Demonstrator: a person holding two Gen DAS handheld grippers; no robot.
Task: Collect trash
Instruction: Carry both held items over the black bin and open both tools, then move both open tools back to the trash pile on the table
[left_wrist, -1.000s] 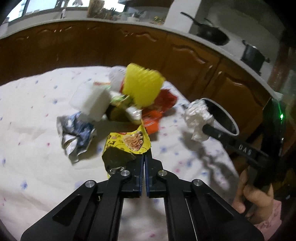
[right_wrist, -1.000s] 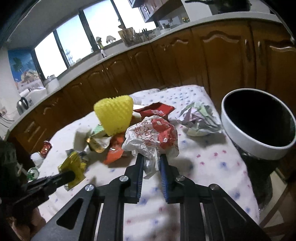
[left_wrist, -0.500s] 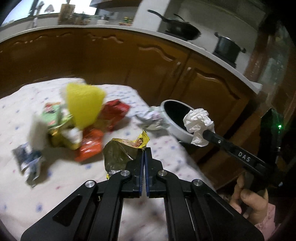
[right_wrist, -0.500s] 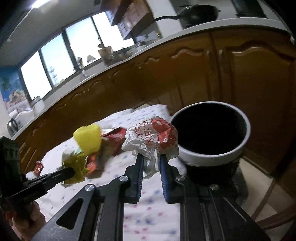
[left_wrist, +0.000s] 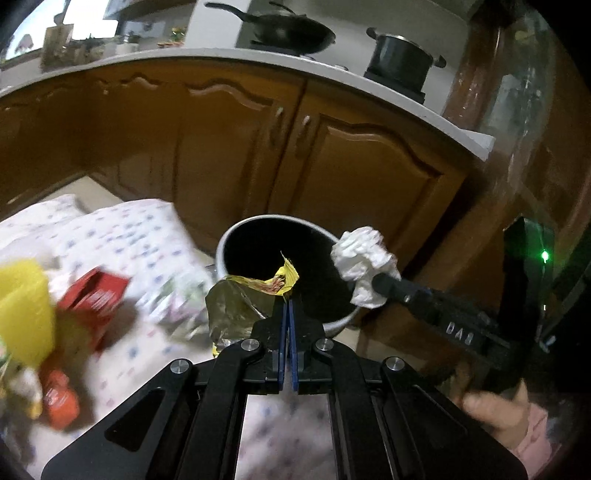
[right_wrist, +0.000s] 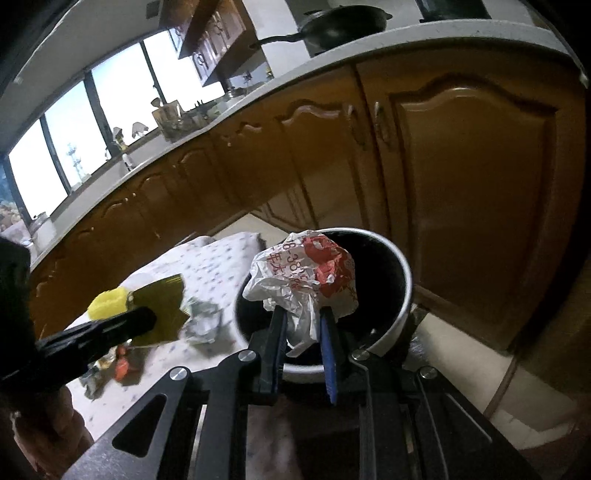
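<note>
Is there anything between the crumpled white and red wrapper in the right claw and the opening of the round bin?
Nothing visible blocks it. The crumpled white and red wrapper, pinched in the right claw, appears over the round white-rimmed bin, whose dark mouth is uncovered.

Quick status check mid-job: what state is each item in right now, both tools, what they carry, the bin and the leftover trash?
Left tool: shut on the yellow snack wrapper.
Right tool: shut on the white and red crumpled wrapper.
Bin: upright, open-topped, dark inside; contents cannot be told.
Yellow foam sleeve: on the table.
Red wrapper: lying on the table.
Crumpled pale wrapper: on the table, beside the bin.
</note>
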